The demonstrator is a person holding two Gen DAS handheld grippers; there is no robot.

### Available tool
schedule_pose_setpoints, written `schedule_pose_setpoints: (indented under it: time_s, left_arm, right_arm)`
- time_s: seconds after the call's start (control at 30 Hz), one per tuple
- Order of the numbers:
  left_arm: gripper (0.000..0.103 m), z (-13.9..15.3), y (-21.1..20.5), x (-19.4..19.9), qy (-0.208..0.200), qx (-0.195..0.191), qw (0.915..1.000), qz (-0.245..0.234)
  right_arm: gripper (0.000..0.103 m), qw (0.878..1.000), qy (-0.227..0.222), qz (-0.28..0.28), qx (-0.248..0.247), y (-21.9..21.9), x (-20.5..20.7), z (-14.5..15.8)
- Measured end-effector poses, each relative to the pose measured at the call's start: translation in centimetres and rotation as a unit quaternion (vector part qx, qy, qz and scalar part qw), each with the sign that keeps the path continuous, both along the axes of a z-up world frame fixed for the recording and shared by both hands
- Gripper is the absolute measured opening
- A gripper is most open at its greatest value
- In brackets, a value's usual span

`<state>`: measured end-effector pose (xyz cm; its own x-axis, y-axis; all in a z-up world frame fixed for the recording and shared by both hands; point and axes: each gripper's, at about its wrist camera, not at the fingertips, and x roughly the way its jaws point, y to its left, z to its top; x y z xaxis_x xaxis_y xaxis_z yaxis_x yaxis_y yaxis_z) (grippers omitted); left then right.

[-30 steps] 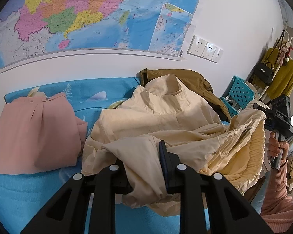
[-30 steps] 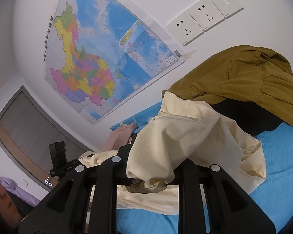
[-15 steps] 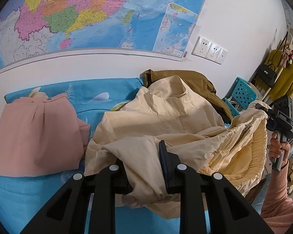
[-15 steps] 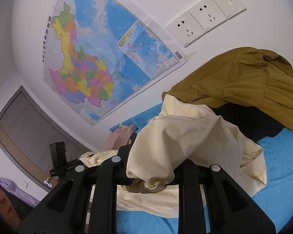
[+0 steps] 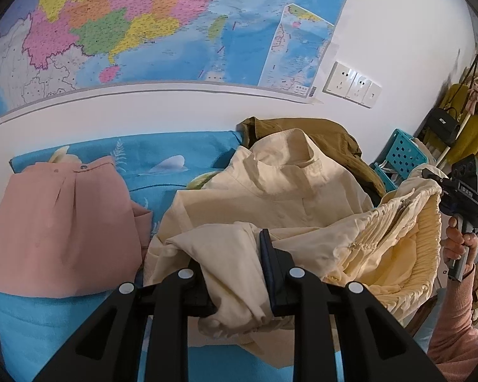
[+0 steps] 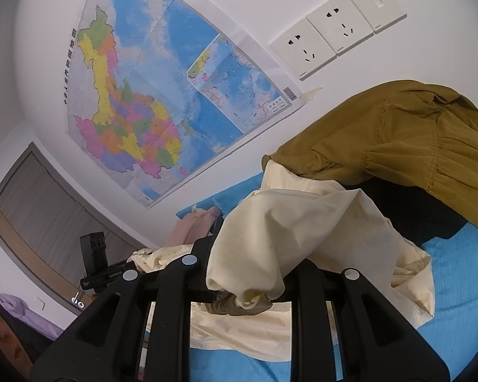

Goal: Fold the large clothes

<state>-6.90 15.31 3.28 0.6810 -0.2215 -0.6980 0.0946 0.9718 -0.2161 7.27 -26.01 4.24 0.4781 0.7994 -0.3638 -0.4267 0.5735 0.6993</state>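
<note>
Between both claws, cream garment (image 5: 270, 197) pinched, stretched

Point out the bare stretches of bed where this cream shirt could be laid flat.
Bare blue bedsheet shows in front of the folded pink garment; a narrower strip runs between it and the cream shirt. The far right is crowded: an olive-brown garment lies heaped behind the shirt.

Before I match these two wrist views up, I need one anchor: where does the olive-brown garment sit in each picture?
Left wrist view: the olive-brown garment lies upper centre-right, against the wall, behind the cream shirt collar.
Right wrist view: the garment fills the right side, heaped above the cream shirt.
Shared landmark: the white wall sockets beside the map's corner.
</note>
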Motion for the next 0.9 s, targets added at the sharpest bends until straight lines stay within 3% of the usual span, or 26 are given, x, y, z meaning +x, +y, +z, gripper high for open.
schedule_pose_setpoints:
  time_s: [0.9]
  left_arm:
    - [0.022,-0.7,1.1,4.4,0.019,0.008,0.9996,0.019]
  right_arm:
    - [0.02,0.999,0.031,-0.008,-0.008,1.4,4.9,-1.1]
